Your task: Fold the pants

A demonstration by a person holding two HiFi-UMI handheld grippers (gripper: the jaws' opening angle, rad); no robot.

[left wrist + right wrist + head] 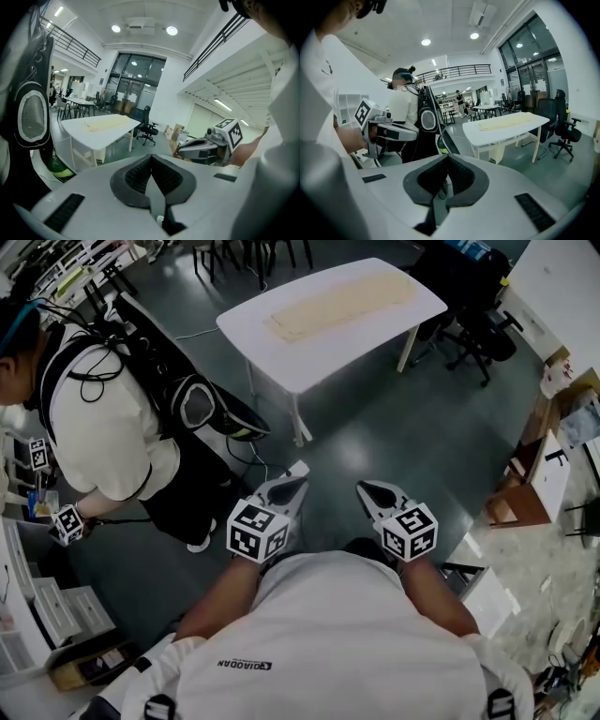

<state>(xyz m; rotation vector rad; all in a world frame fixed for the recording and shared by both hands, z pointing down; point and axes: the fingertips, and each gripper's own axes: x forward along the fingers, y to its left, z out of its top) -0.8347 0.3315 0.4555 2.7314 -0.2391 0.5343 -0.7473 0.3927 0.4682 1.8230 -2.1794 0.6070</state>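
Note:
The beige pants (342, 304) lie spread flat along a white table (424, 307) at the far side of the room, well away from both grippers. In the head view my left gripper (298, 470) and right gripper (364, 487) are held side by side in front of my body, above the dark floor, pointing toward the table. Both are shut with nothing between the pads. The left gripper view has its own gripper (151, 157), the pants (105, 123) on the table (101, 139), and the right gripper (180, 149) beside it. The right gripper view shows its gripper (447, 157), the pants (506, 122) and the left gripper (412, 133).
Another person (103, 427) in a white shirt with a black backpack stands at the left by white shelving. Black office chairs (478, 334) sit beyond the table's right end. A wooden box (520, 507) and cardboard stand along the right wall.

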